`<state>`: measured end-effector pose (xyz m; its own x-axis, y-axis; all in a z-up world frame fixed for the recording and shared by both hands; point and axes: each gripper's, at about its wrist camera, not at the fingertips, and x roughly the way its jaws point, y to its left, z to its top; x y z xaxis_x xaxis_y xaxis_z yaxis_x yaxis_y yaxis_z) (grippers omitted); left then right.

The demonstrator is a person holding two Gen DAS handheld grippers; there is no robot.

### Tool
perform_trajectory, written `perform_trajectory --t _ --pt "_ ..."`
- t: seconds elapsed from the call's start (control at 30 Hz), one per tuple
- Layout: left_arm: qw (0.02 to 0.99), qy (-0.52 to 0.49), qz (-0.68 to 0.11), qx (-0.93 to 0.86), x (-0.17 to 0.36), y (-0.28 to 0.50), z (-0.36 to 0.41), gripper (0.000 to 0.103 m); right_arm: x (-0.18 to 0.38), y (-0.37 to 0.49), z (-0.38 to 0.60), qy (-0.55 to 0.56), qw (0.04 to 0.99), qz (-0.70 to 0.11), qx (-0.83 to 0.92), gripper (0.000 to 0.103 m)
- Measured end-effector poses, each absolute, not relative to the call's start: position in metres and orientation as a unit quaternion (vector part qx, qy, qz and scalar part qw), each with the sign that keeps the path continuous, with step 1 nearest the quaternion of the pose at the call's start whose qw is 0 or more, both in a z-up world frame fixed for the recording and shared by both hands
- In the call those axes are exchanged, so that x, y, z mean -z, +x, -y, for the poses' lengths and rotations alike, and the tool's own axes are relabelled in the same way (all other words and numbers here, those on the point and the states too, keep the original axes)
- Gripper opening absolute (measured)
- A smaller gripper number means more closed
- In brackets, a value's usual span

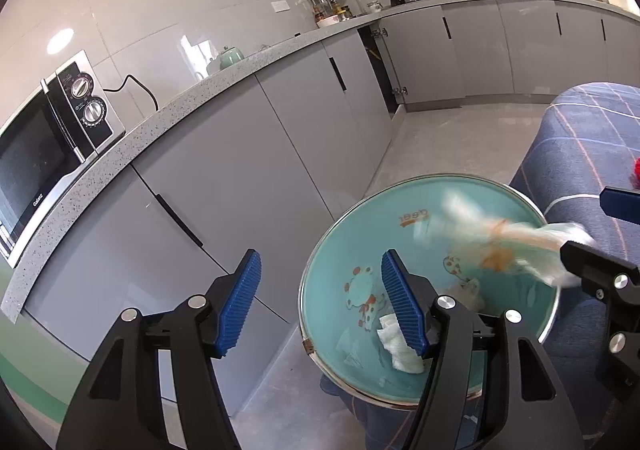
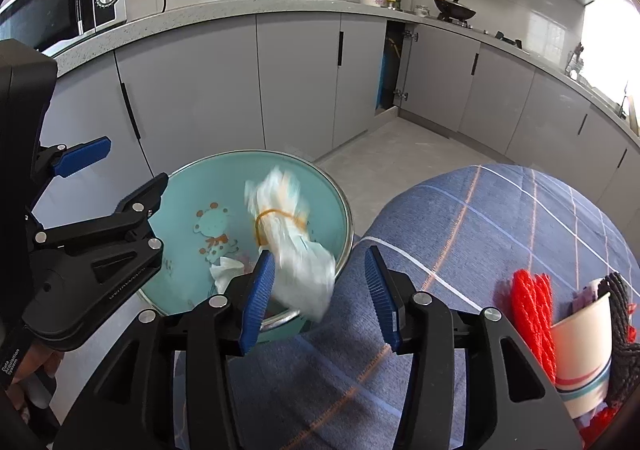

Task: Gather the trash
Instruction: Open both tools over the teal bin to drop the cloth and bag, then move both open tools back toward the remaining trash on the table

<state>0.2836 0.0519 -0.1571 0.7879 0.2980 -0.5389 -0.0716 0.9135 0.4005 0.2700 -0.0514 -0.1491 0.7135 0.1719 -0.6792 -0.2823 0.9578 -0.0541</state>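
A teal trash bin [image 1: 400,209] [image 2: 192,185] with a cartoon print stands on the floor beside the blue plaid table. A white plastic bundle tied with an orange rubber band [image 2: 292,238] [image 1: 504,242] is blurred in mid-air over the bin's rim, free of my right gripper [image 2: 318,290], which is open just above the table edge. A crumpled white tissue [image 1: 400,346] [image 2: 226,270] lies in the bin. My left gripper [image 1: 320,302] is open and empty over the bin's left rim.
A blue plaid cloth covers the table [image 2: 500,234]. A paper cup [image 2: 584,346] with red netting [image 2: 536,314] and black mesh stands at the right. Grey kitchen cabinets [image 2: 296,77] and a microwave [image 1: 44,153] on the counter lie beyond.
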Motion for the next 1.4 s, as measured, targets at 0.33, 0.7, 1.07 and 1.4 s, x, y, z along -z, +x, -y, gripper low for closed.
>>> perform_trajectory --t 0.33,0.7,1.07,1.4 --pt "0.931 0.178 -0.303 -0.095 0.15 0.276 -0.048 0.076 0.142 0.258 0.063 -0.068 0.928 -0.349 -0.112 0.051" --pt "0.934 0.176 -0.295 -0.095 0.143 0.256 -0.041 0.085 0.136 0.234 0.076 -0.068 0.933 -0.342 -0.09 0.055" --pt "0.937 0.183 -0.287 -0.078 0.134 0.221 -0.015 0.086 0.128 0.193 0.106 -0.059 0.94 -0.331 -0.062 0.058" --pt "0.946 0.172 -0.272 -0.032 0.124 0.185 0.022 0.096 0.114 0.13 0.158 -0.049 0.952 -0.302 -0.003 0.06"
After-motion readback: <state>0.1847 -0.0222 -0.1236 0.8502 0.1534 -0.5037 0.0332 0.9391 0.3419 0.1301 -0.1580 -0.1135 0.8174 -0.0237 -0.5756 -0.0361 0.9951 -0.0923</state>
